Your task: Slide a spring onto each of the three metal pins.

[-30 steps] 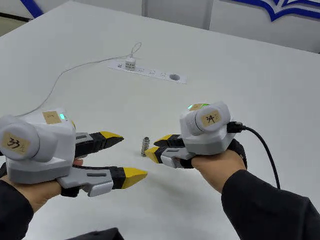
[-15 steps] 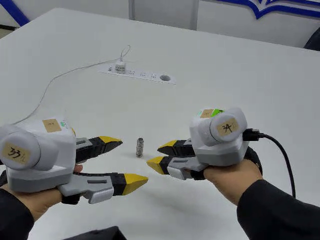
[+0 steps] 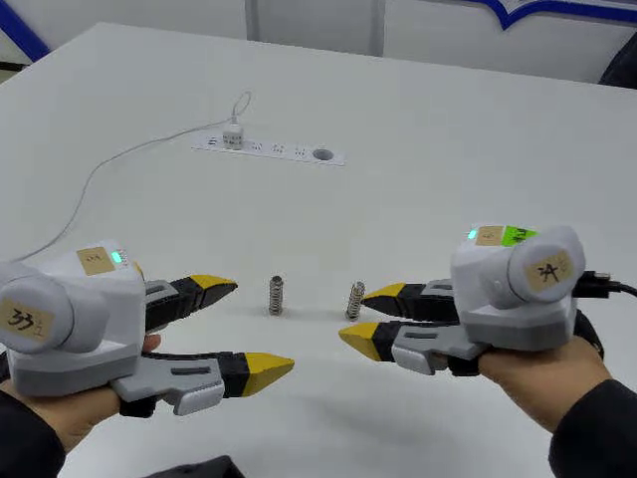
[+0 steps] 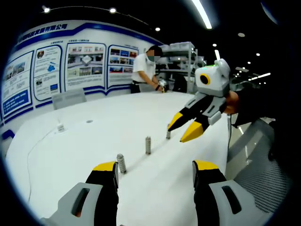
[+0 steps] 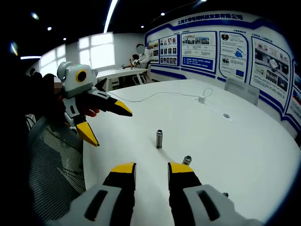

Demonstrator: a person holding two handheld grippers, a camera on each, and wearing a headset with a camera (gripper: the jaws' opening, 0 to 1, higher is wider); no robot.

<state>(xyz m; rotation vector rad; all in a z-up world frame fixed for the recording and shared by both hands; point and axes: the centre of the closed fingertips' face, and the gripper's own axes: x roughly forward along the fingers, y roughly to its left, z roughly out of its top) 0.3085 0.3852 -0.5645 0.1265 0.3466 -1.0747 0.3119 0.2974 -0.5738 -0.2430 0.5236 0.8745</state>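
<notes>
3 upright silvery springs (image 4: pixel 148 145); left hand-held gripper (image 4: pixel 155 165) wide, right hand-held gripper (image 5: pixel 152 168) narrowly parted, both empty.

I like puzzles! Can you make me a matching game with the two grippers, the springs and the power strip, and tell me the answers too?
Things:
1. left gripper
2. right gripper
3. power strip
4. springs

Descriptions:
A. lying far off, beyond both grippers
B. jaws wide apart, holding nothing
C. standing upright near the yellow tips
D. jaws only a little apart, holding nothing

Pairs: 1-B, 2-D, 3-A, 4-C
</notes>
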